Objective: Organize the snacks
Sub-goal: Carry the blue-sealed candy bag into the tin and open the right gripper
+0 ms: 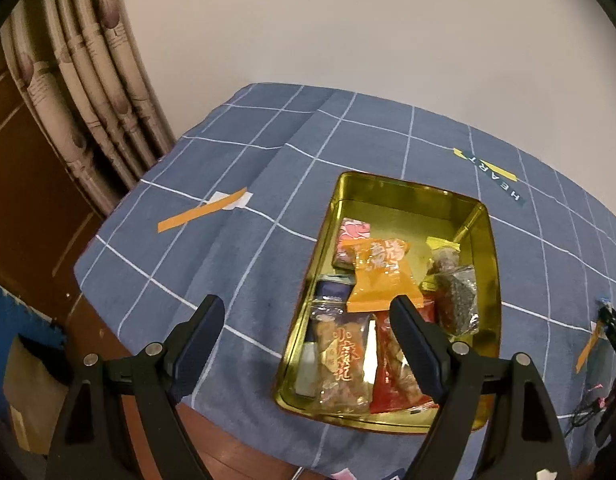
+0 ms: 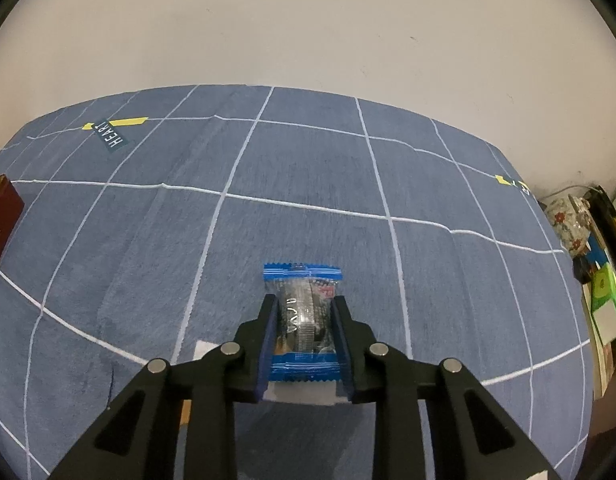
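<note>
Packet point(image 2: 304, 316) — clamped between right gripper point(image 2: 304, 304) fingers.

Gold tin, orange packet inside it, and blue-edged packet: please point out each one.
Gold tin point(image 1: 493, 264): left wrist view, on its bare right wall.
Orange packet point(image 1: 382, 280): left wrist view, on its middle.
Blue-edged packet point(image 2: 302, 273): right wrist view, on its far sealed edge.

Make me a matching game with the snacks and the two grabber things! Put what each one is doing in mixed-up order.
Things:
1. left gripper
2. right gripper
3. orange packet
4. gold tin

States:
A. jaws shut on the blue-edged packet
B. sits on the blue checked cloth, holding snacks
C. jaws wide open, holding nothing
D. lies on top of other snacks in the tin

Pairs: 1-C, 2-A, 3-D, 4-B
</note>
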A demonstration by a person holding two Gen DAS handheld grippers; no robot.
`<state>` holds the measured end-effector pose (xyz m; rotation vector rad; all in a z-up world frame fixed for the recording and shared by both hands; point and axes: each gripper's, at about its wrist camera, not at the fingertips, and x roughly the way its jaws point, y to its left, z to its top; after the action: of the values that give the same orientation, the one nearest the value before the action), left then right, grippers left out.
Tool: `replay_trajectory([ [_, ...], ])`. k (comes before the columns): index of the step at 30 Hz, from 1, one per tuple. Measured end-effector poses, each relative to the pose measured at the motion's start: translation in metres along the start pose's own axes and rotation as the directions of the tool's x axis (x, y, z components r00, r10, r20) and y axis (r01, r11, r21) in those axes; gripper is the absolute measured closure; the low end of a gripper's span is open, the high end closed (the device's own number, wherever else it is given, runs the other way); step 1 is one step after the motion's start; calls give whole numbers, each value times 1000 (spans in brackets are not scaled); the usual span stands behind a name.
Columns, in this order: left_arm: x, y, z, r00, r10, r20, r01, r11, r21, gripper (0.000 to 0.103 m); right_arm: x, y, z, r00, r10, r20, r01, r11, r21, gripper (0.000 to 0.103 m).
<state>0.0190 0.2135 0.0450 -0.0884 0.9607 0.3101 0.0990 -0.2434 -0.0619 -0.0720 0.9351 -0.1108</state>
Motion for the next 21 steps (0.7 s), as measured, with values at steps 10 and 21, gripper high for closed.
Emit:
replay_trajectory([
  [10,0,15,-7,1000,6,5,-6,999,-36,21,-49,30,12,996,81,48,-82,996,19,76],
  [21,5,24,-10,1000,24,-15,-25,998,-57,21,-97,133,21,953,302,25,-297,948,-115,76],
])
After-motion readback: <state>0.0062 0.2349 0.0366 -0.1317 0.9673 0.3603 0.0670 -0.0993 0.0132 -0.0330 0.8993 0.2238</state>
